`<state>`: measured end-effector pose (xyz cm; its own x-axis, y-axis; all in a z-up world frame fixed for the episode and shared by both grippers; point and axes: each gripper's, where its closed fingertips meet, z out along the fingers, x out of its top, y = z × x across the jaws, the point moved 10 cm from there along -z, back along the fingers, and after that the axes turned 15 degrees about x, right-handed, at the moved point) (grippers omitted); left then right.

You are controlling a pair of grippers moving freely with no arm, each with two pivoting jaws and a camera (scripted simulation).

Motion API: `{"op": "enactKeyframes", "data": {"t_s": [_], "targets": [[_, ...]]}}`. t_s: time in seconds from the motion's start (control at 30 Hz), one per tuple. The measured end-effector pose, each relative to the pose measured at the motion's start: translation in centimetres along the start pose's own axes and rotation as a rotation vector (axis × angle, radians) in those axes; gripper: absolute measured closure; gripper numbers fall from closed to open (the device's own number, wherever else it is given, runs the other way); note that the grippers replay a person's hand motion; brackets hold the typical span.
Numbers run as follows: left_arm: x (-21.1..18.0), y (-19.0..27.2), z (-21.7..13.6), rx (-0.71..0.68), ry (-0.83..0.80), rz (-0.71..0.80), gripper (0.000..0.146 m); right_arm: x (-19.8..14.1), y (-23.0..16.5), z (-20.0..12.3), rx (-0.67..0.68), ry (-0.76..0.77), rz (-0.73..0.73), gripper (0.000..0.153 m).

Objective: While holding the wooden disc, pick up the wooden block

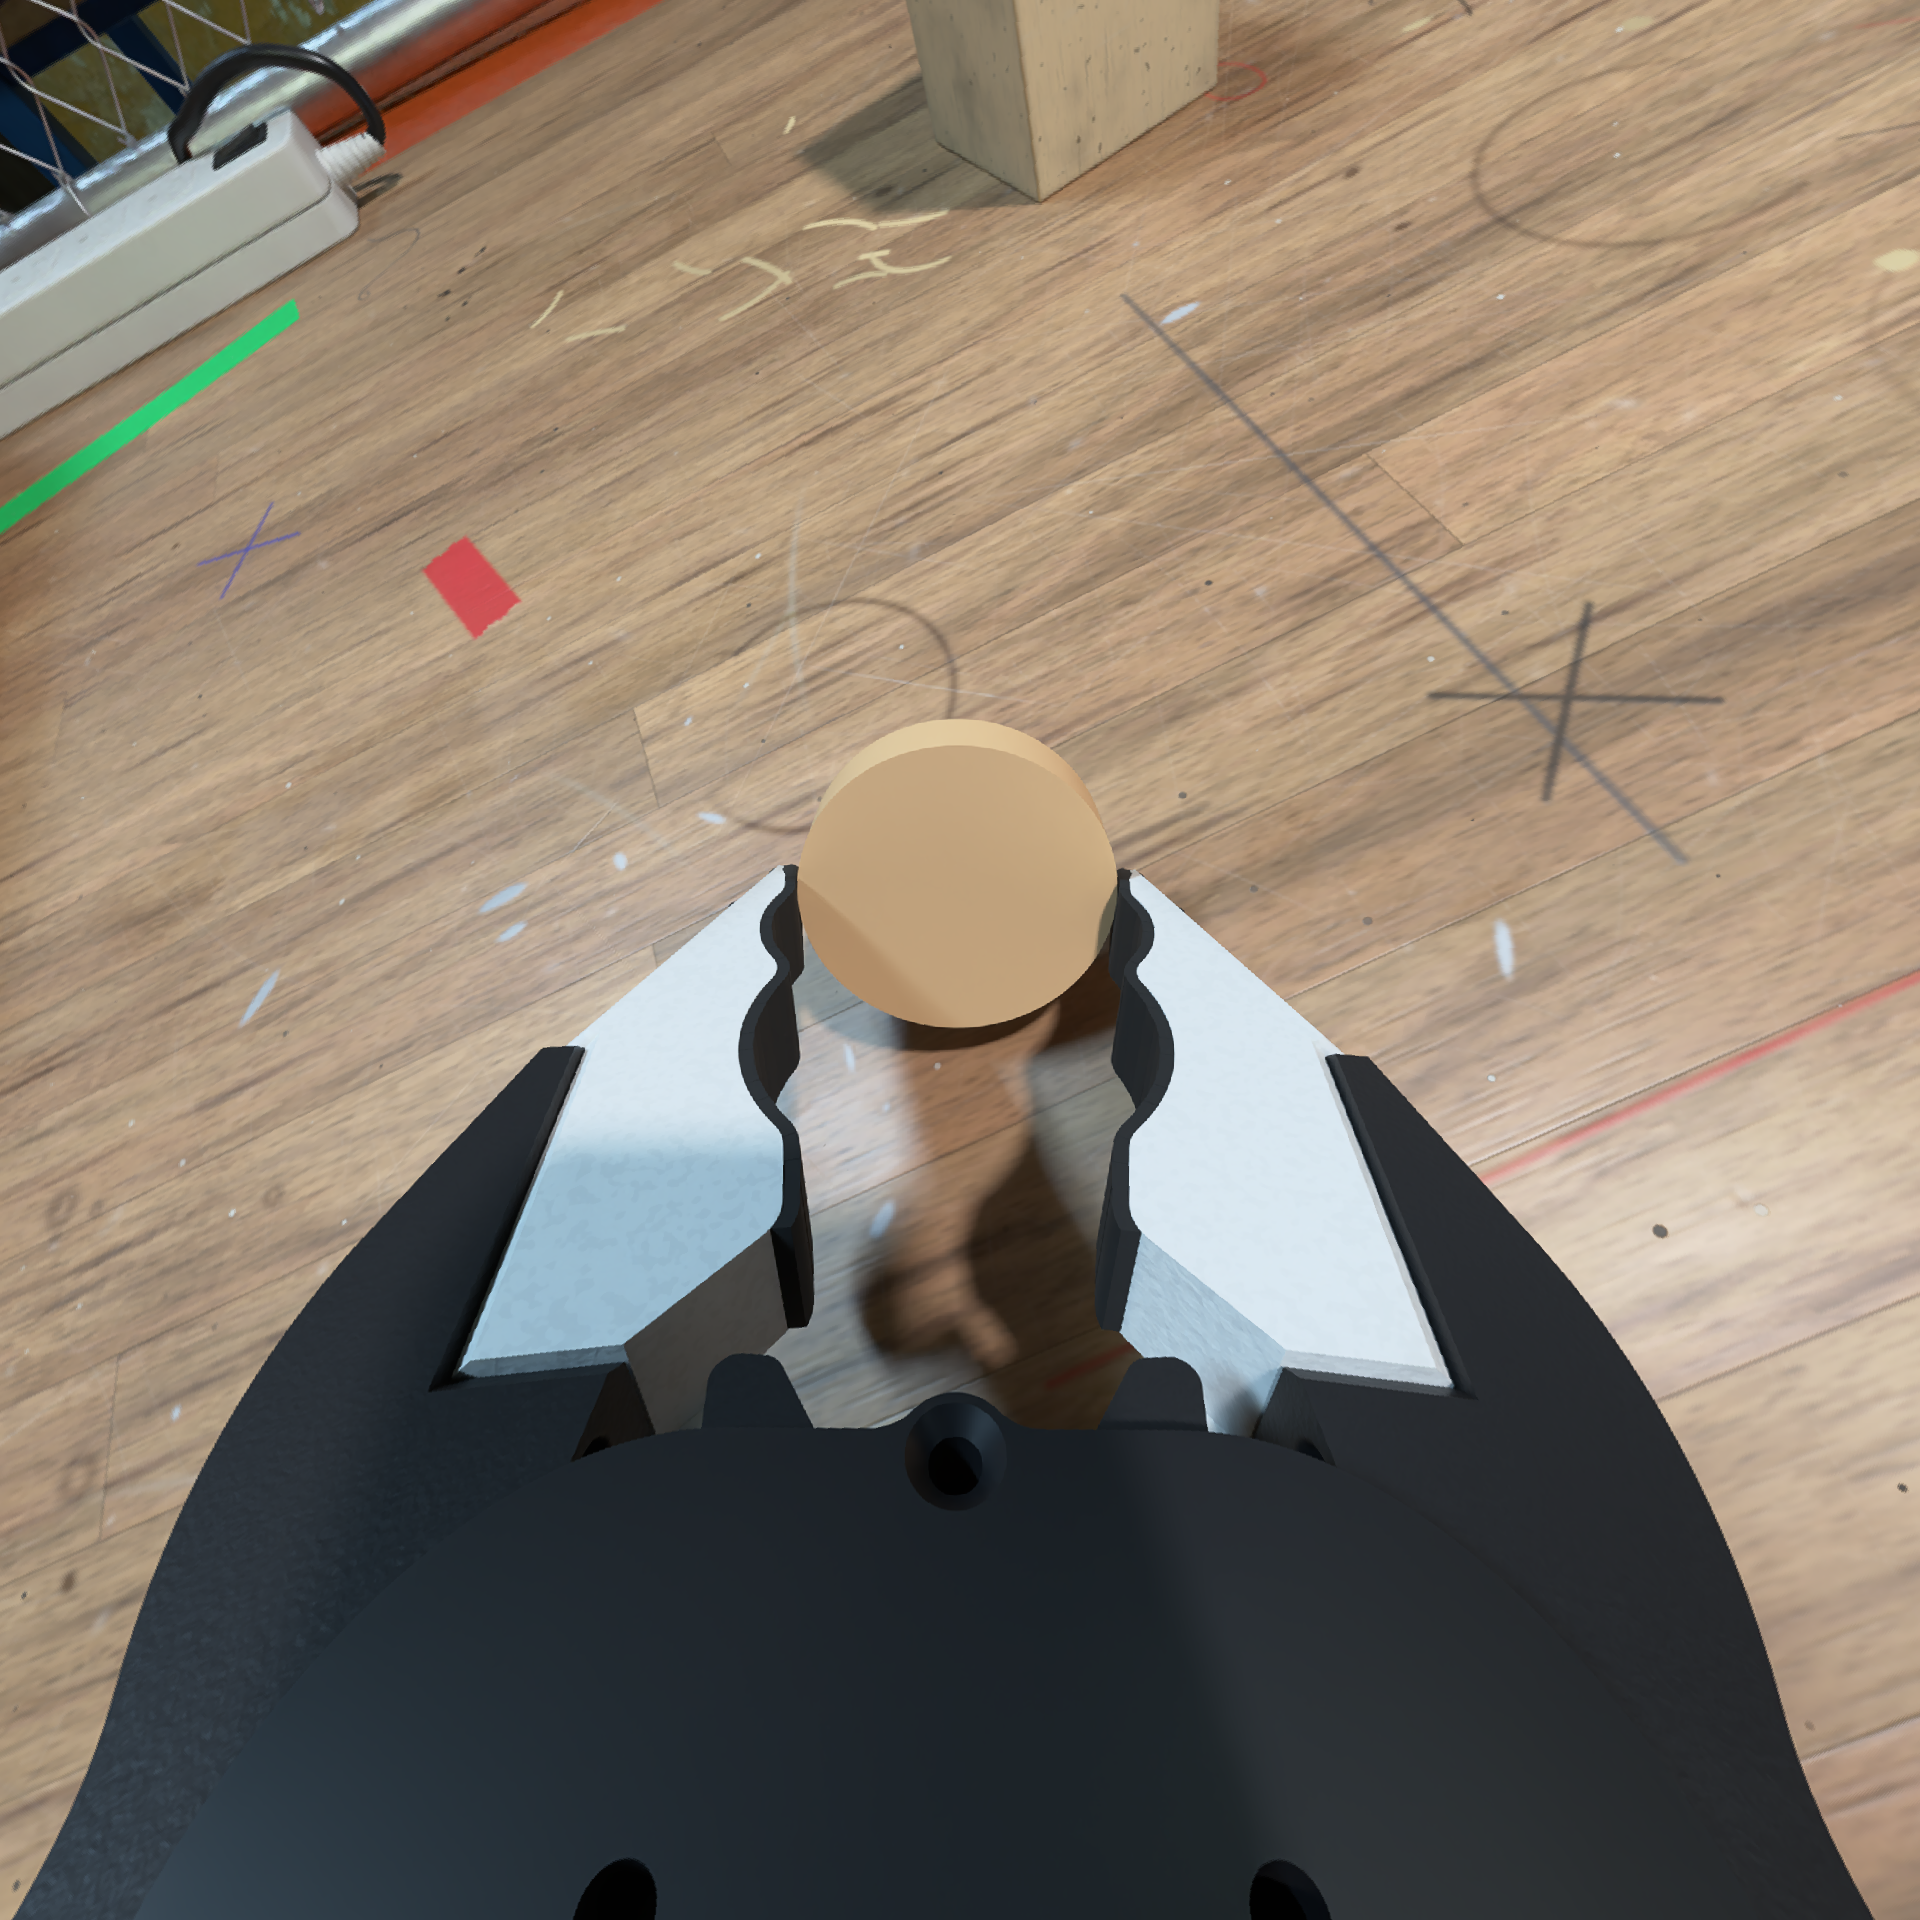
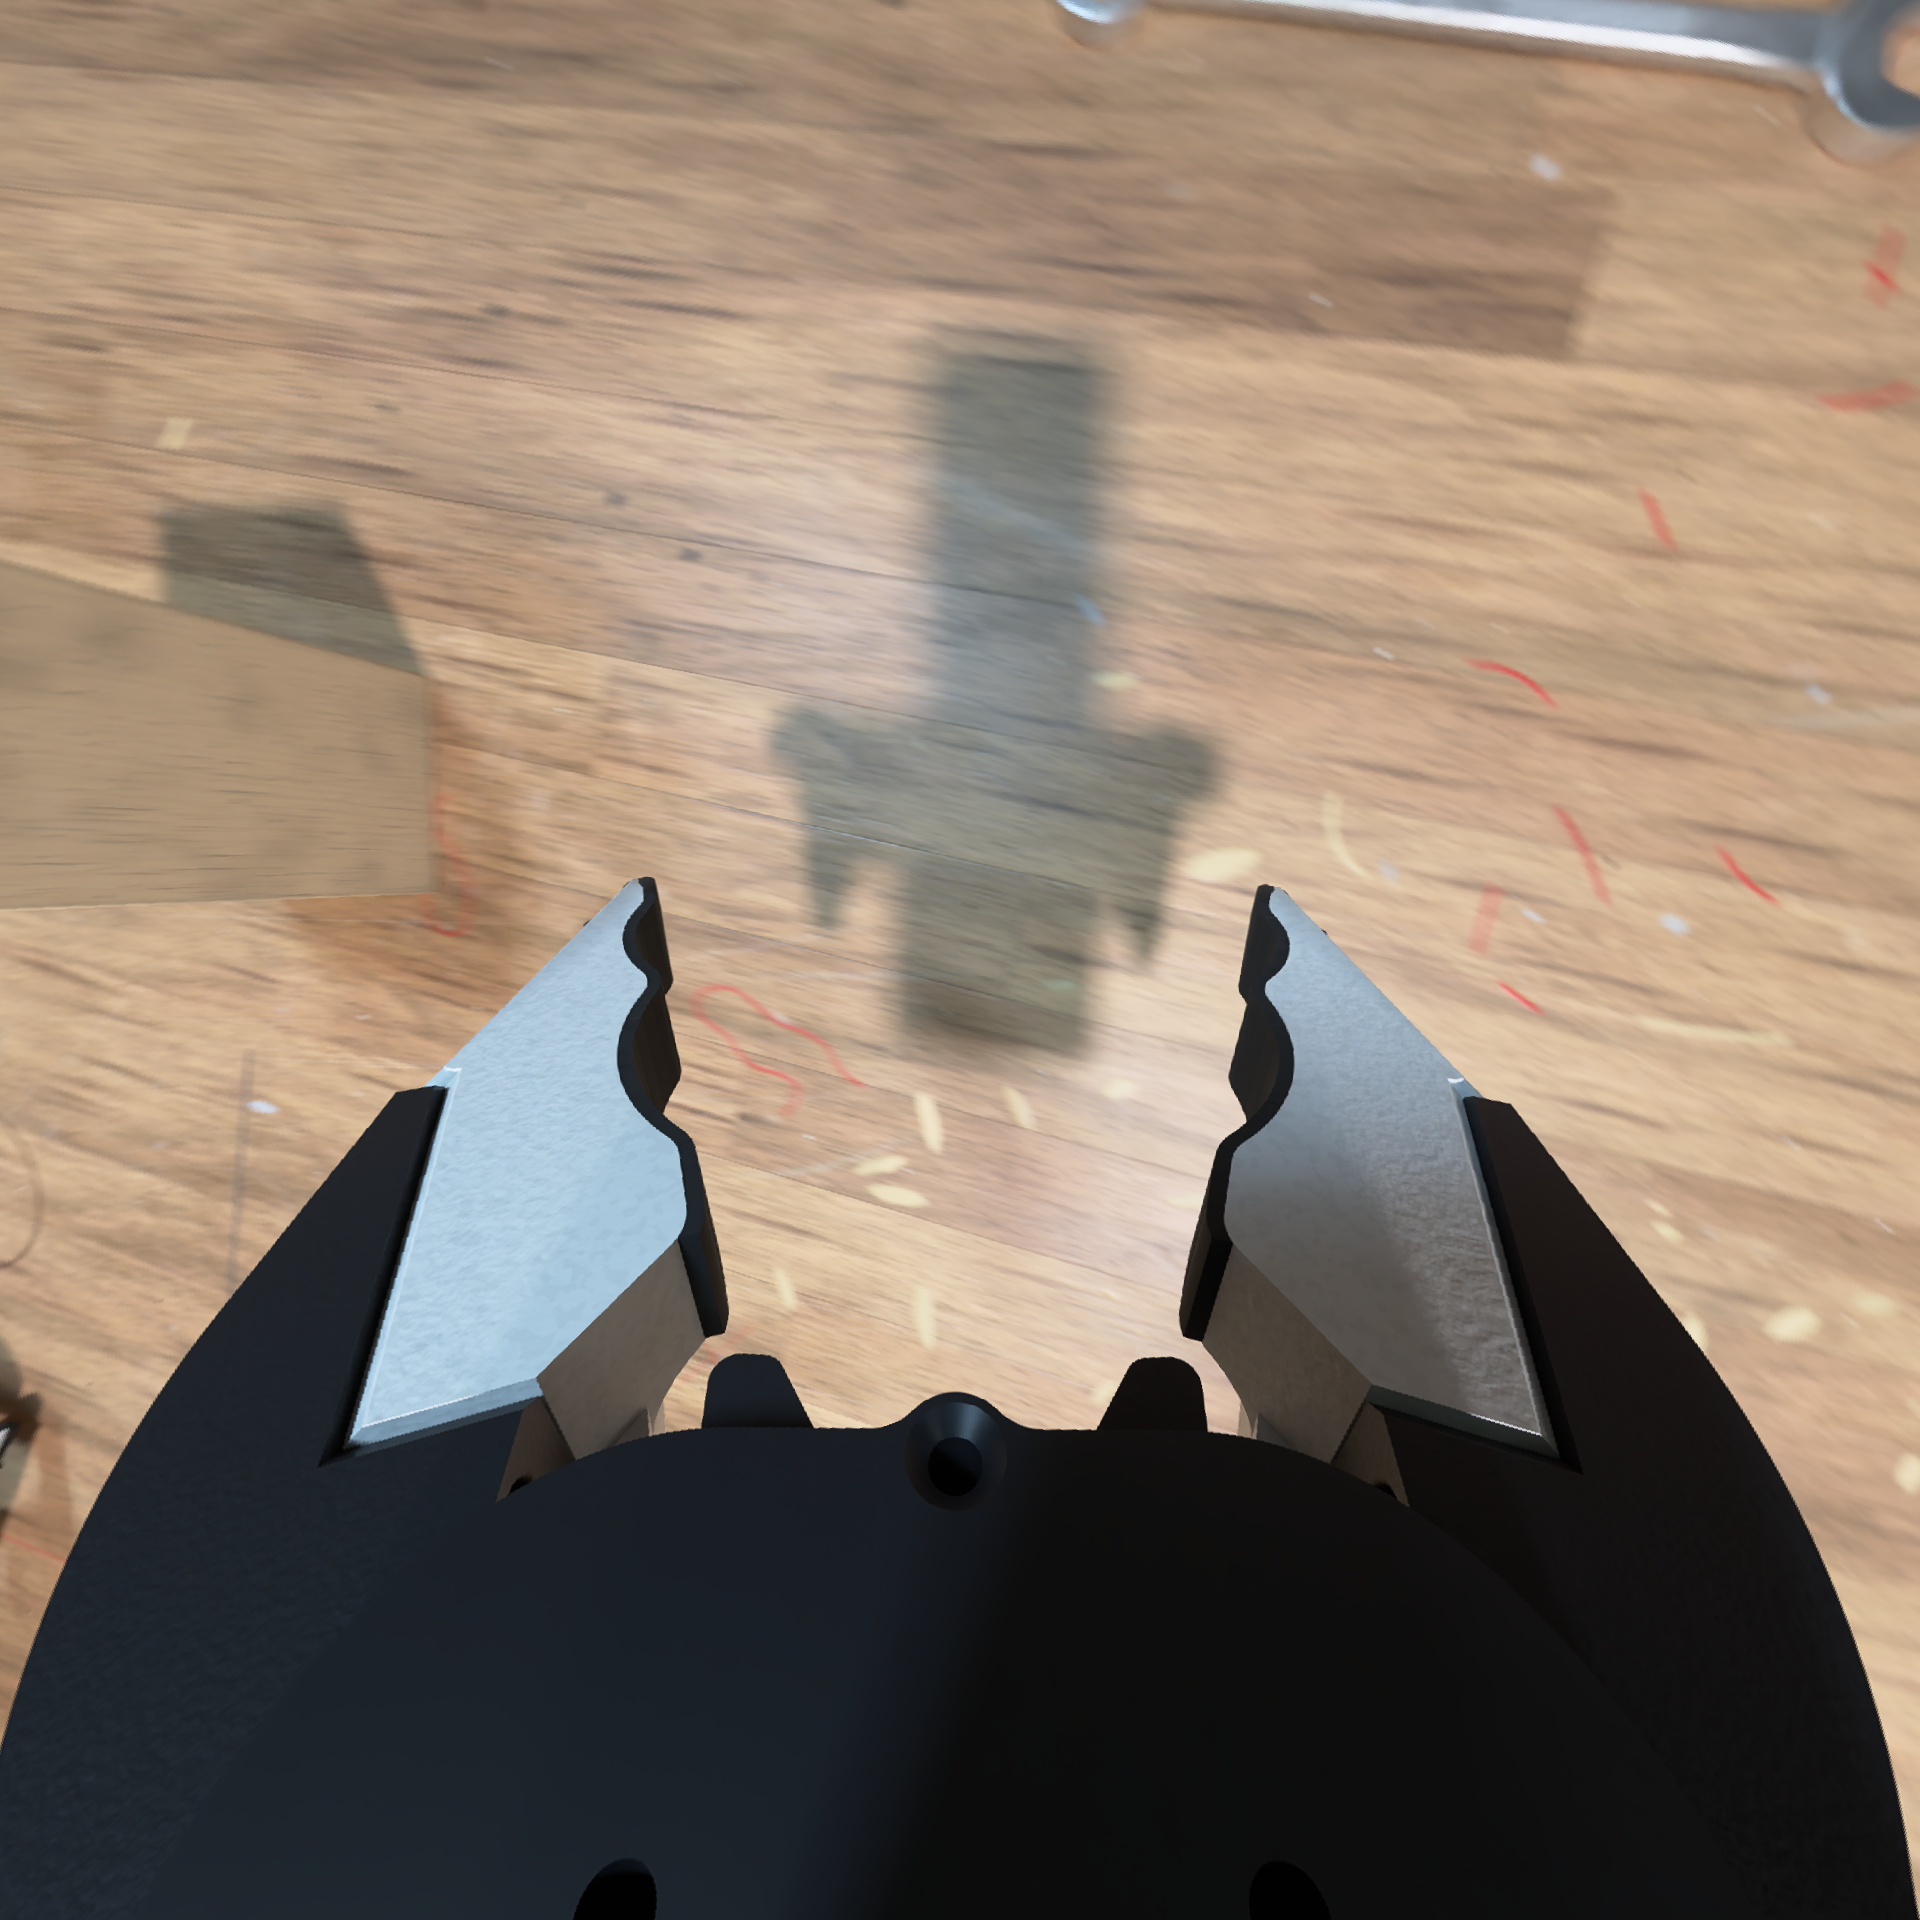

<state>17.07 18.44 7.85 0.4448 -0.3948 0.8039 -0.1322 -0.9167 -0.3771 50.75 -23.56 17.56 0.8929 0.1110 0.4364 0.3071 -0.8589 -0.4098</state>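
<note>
My left gripper is shut on the wooden disc, a round tan disc held by its rim at the fingertips, above the wooden tabletop. The wooden block, pale and upright, stands far ahead at the top edge of the left wrist view. My right gripper is open and empty above the tabletop. In the right wrist view the wooden block shows blurred at the left edge, to the left of my right gripper's fingers and apart from them.
A white power strip with a black cable lies at the far left by a metal rail. A red tape patch, a green tape stripe and pencil marks lie on the tabletop. A metal wrench lies at the top right of the right wrist view.
</note>
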Motion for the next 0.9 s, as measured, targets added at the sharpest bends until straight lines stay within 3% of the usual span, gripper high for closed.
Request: {"op": "enactKeyframes", "data": {"t_s": [0.17,0.33,0.47,0.6,0.9], "targets": [[0.3,0.7,0.3,-0.011,0.004,0.026,0.086,1.9,-9.5,2.7,0.089,-0.012,-0.146,0.025],[0.2,0.7,0.0,-0.004,0.012,0.045,0.086,3.4,-17.5,7.1,0.072,-0.13,-0.141,0.015],[-0.2,0.1,-0.3,0.006,0.006,0.04,0.086,3.8,-19.1,9.9,-0.033,-0.197,-0.055,0.013],[-0.5,-0.6,-0.6,0.013,0.004,0.008,0.086,3.5,-19.7,11.4,-0.028,-0.221,-0.021,0.018],[-0.1,-0.1,-0.4,-0.011,0.0,0.0,0.086,3.4,-20.6,11.1,-0.086,-0.248,0.033,0.049]]}}
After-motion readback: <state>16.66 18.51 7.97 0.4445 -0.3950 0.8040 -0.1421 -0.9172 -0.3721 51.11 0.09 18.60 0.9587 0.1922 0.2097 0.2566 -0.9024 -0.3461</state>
